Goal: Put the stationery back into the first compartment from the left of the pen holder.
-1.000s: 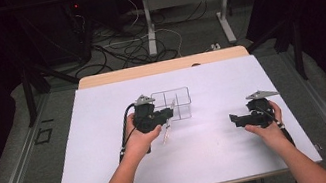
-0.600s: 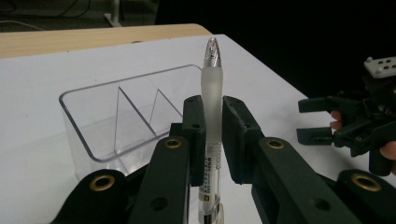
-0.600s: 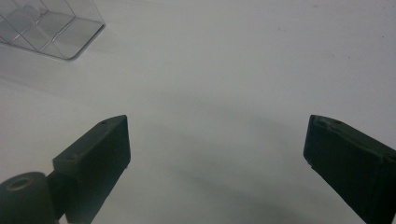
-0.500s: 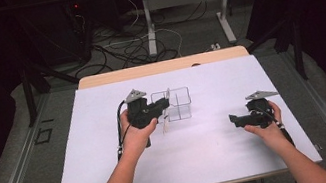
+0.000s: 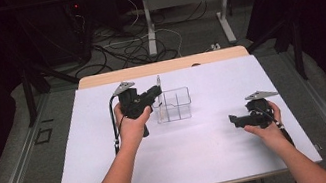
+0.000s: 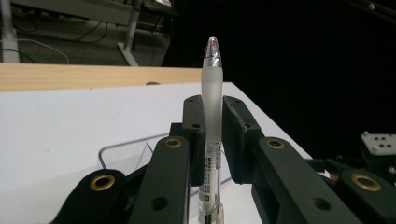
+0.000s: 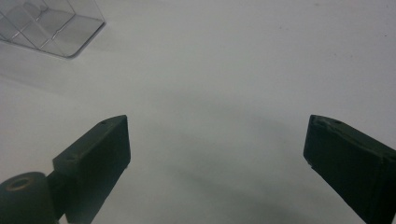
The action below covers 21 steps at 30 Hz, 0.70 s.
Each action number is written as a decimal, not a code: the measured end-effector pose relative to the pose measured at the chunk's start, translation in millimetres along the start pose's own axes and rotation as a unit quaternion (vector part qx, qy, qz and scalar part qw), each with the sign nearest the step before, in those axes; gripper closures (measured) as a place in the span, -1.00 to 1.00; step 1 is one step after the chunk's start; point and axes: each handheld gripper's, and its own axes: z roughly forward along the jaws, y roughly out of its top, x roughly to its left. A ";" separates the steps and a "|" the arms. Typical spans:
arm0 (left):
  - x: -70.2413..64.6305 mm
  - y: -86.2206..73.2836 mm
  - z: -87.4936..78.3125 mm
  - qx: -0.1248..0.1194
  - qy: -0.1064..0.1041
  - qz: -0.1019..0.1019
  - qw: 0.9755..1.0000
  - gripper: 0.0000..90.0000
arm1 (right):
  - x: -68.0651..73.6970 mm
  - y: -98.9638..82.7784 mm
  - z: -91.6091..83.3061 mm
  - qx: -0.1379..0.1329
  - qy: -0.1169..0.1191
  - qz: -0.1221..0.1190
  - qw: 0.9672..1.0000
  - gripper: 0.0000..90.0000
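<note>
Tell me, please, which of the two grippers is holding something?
The left gripper, beside the clear box: it is shut on an upright pen. The right gripper is open, nothing in it, low over the white table.

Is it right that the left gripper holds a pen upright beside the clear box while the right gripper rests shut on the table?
Not quite. The right gripper is open: the right gripper view shows its jaws wide apart with nothing between them. The left gripper does hold the pen upright beside the clear box.
</note>
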 end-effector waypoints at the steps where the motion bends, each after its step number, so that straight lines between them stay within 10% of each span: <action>1: 0.3 1.5 0.1 -0.004 0.003 0.000 1.000 0.78 | 0.1 0.0 0.0 0.000 0.001 0.000 1.000 -0.85; 21: 9.2 29.6 14.7 -0.042 0.044 -0.004 0.998 0.78 | -0.7 -0.2 -0.1 0.002 0.001 0.004 1.000 -0.85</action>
